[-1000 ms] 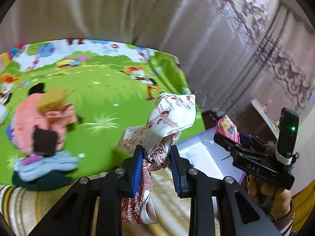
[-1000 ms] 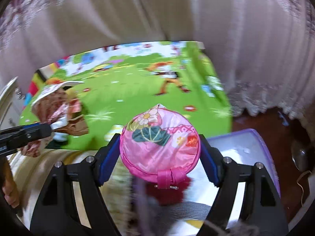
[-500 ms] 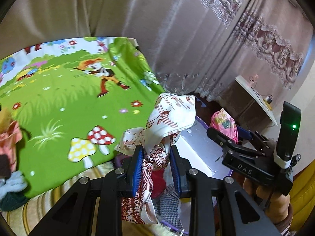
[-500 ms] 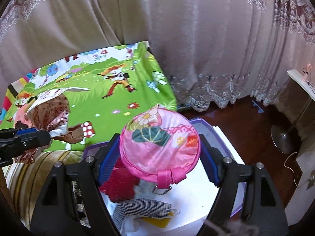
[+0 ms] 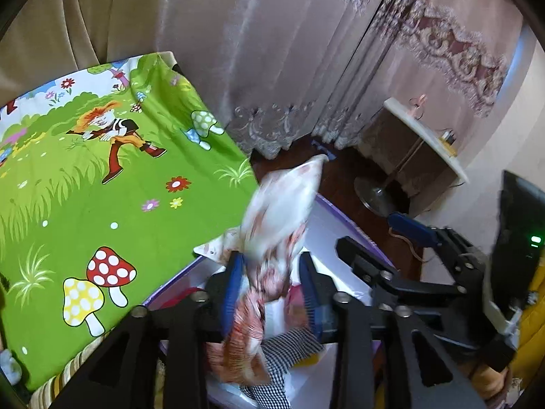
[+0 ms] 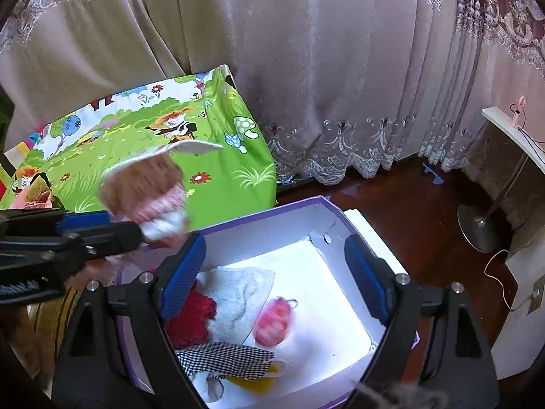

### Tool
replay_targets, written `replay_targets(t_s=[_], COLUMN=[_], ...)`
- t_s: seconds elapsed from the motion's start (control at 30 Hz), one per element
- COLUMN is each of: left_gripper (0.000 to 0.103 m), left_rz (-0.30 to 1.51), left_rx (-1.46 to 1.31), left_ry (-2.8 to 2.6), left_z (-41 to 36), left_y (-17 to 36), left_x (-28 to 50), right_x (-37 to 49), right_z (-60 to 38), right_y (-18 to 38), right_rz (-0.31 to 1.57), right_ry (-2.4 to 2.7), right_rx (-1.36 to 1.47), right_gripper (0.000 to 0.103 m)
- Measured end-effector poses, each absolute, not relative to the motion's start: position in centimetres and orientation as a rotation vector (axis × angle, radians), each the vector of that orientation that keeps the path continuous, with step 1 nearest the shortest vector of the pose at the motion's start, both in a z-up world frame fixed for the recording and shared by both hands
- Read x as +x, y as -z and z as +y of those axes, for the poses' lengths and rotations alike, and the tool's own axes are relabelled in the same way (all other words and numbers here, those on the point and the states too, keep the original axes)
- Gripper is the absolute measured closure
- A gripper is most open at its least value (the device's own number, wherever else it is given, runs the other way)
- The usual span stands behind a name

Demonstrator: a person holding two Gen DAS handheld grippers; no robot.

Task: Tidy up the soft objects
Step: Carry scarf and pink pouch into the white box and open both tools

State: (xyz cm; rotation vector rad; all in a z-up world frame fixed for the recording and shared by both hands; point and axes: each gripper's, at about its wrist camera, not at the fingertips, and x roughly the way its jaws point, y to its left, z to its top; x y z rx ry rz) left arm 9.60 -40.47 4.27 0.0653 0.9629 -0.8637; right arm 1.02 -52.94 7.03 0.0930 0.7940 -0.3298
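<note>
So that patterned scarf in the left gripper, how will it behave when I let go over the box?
The scarf probably falls limp: it sags below the left gripper and looks motion-blurred. It seems light and thin, so it may drape over the box wall instead of dropping flat. It looks unlikely to roll.

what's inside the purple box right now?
In the purple box: a red knit piece, a pale cloth, a checkered cloth, something yellow mostly under it, and a blurred pink pouch. The right gripper hides the near corner.
</note>
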Motion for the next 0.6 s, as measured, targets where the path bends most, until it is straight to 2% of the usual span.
replay_targets(t_s=[0.07, 0.33, 0.5, 0.6], left_gripper=[0.057, 0.057, 0.057, 0.053], left_rz=[0.966, 0.950, 0.848, 0.807], left_rx=[0.057, 0.016, -0.012, 0.025], left_ry=[0.861, 0.835, 0.801, 0.770], left_z=[-40.6, -38.9, -36.9, -35.9], left_y=[-4.0, -4.8, -6.4, -7.3], left_x=[9.7, 9.8, 9.7, 9.6], right_x=[0.9, 0.9, 1.1, 1.4], right_z=[-52.9, -52.4, -51.3, -50.3], right_y=[-7.0, -7.8, -9.0, -9.8], right_rz=[0.797, 0.791, 0.775, 0.757], right_ry=[0.333, 0.327, 0.311, 0.287], right_rx=[0.091, 0.084, 0.061, 0.064], right_gripper=[0.017, 0.017, 0.017, 0.017])
